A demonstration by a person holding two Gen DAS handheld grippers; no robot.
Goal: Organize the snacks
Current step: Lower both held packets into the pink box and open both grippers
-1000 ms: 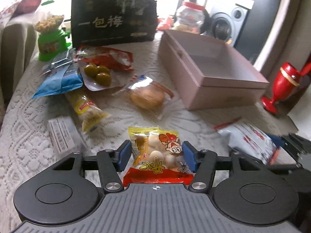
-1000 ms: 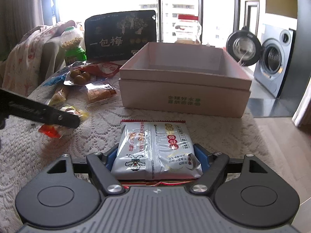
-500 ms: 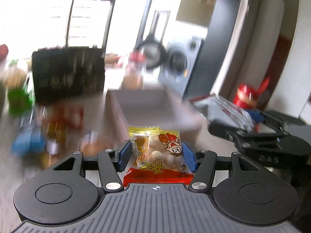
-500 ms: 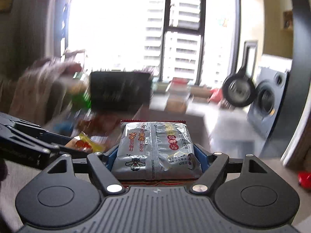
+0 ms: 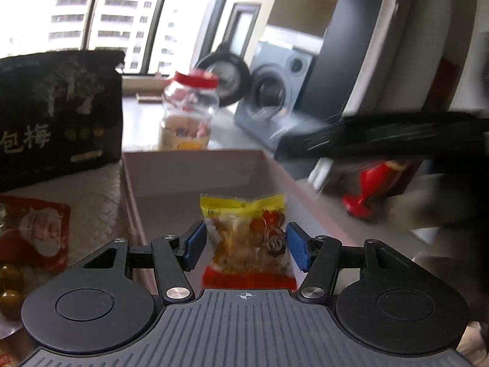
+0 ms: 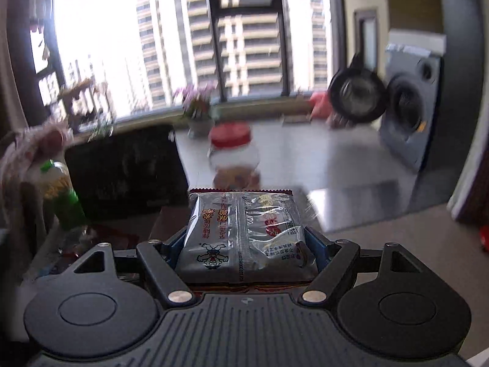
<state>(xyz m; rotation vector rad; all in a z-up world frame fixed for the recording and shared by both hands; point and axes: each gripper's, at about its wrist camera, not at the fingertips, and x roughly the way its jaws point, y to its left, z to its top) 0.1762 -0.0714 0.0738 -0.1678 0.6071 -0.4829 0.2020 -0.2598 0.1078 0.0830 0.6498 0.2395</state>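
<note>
packet (image 5: 249, 241) upright between left tongs (image 5: 247, 246) (over pink box (image 5: 195, 165)), long axis vertical

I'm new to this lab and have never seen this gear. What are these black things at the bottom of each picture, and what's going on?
No robot here: a person holds a two-finger claw in each hand, and a camera on each looks forward along its fingers. The left view shows the left claw with a yellow and red snack packet between its blue pads, over an open pink box. The pads look slightly off the packet, but blur hides whether they grip it. The right view shows the right claw shut on a silver snack packet. Behind stand a black bag and a red-lidded jar; a red packet lies on the table.
</note>
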